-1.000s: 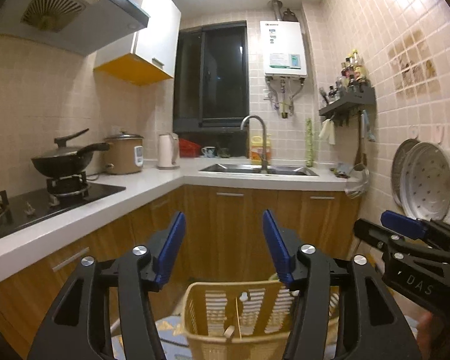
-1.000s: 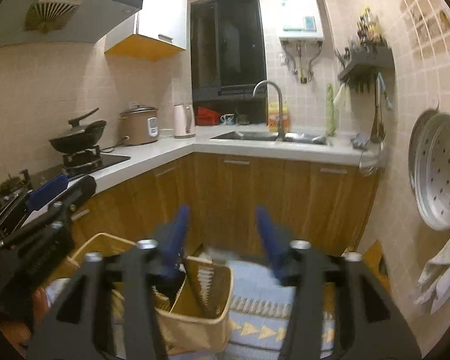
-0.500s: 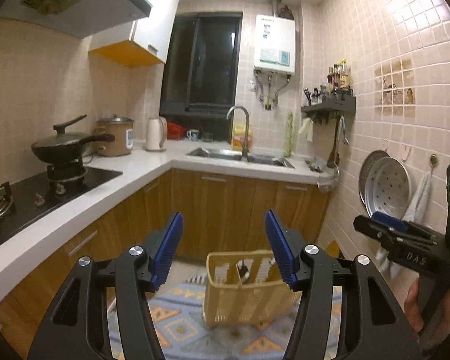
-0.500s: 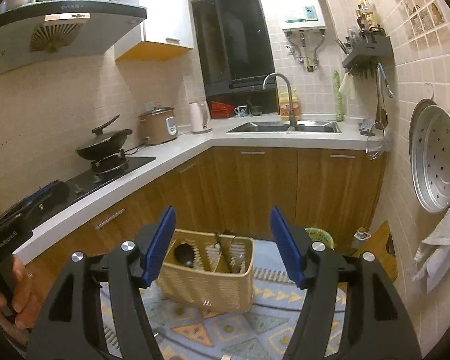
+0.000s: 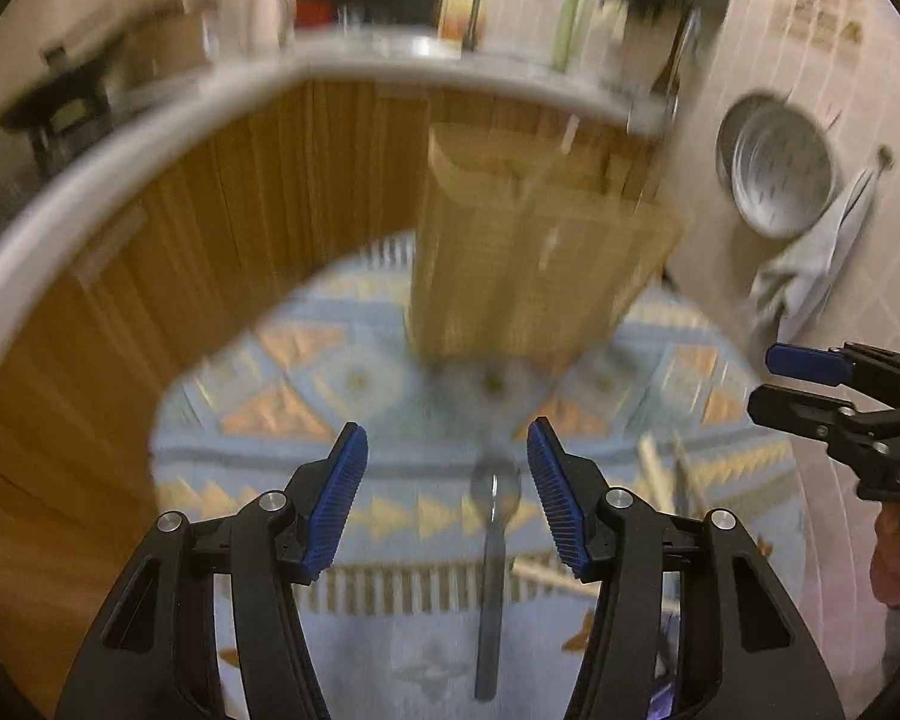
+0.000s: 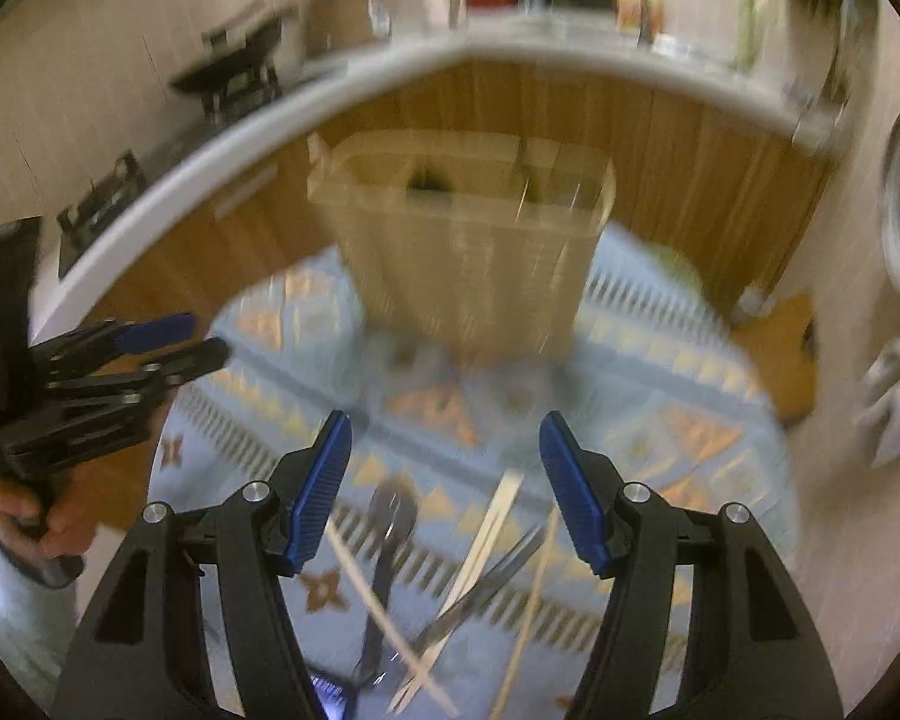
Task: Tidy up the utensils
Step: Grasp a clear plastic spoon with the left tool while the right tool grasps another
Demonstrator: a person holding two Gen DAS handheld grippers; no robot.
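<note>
Right wrist view: both hand-held grippers point(image 6: 444, 483) point(image 5: 447, 495) released; one spoon point(image 6: 390, 546), one basket point(image 6: 468, 264).

A patterned blue rug point(image 5: 354, 384) covers the floor in the lower middle of both views. On it stands a tan slotted basket point(image 6: 468, 252), upper centre. Nearer the bottom lie a metal spoon point(image 5: 493, 540), wooden chopsticks point(image 6: 480, 546) and a fork point(image 6: 486, 588), crossing one another.
</note>
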